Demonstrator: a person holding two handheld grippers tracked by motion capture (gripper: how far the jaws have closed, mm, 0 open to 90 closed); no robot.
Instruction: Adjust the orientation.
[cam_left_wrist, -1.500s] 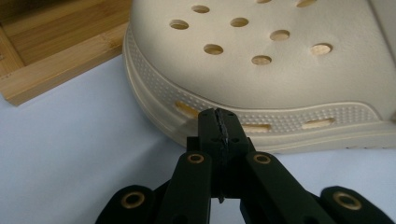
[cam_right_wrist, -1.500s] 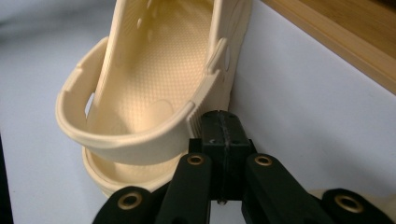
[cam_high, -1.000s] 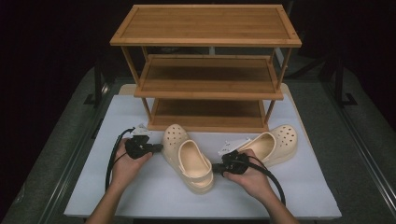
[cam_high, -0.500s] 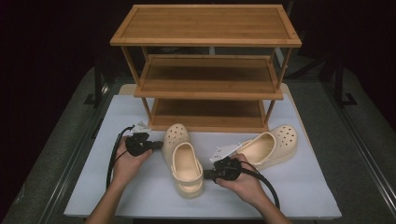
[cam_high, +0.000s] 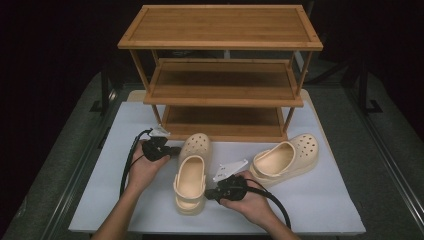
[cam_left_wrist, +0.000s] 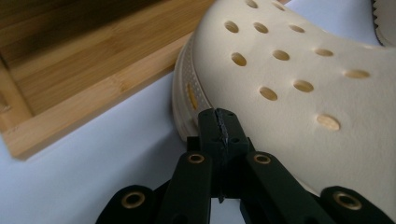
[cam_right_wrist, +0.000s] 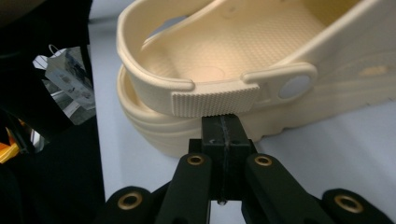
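High view: cream clog (cam_high: 191, 176), the near one of a pair, lies on a white mat (cam_high: 100, 200) just in front of a three-tier bamboo shoe rack (cam_high: 220, 75), toe toward the rack's bottom shelf, heel w/ strap toward the person. Second cream clog (cam_high: 285, 159) lies to the right of the first, well apart from it, at an angle, toe pointing away to the right and near the rack's front right leg.

Left gripper (cam_high: 172, 150), in the person's left hand (cam_high: 145, 167), sits at the left side of the near clog's toe; jaws clenched together, nothing between them. Left gripper view: the closed tips (cam_left_wrist: 219, 128) meet the sole edge of the perforated toe (cam_left_wrist: 289, 79); rack base board (cam_left_wrist: 93, 88) lies close behind the clog, white mat between.

Right gripper (cam_high: 209, 194), in the right hand (cam_high: 250, 202), sits at the right side of the near clog's heel; jaws likewise clenched, empty. Right gripper view: closed tips (cam_right_wrist: 223, 135) butt against the heel side, directly below the ribbed end of the heel strap (cam_right_wrist: 215, 101) and left of its round rivet (cam_right_wrist: 294, 86); dimpled footbed visible above.

Both grippers thus contact opposite sides of the same clog, left at toe, right at heel. Cables trail back from each gripper toward the person.
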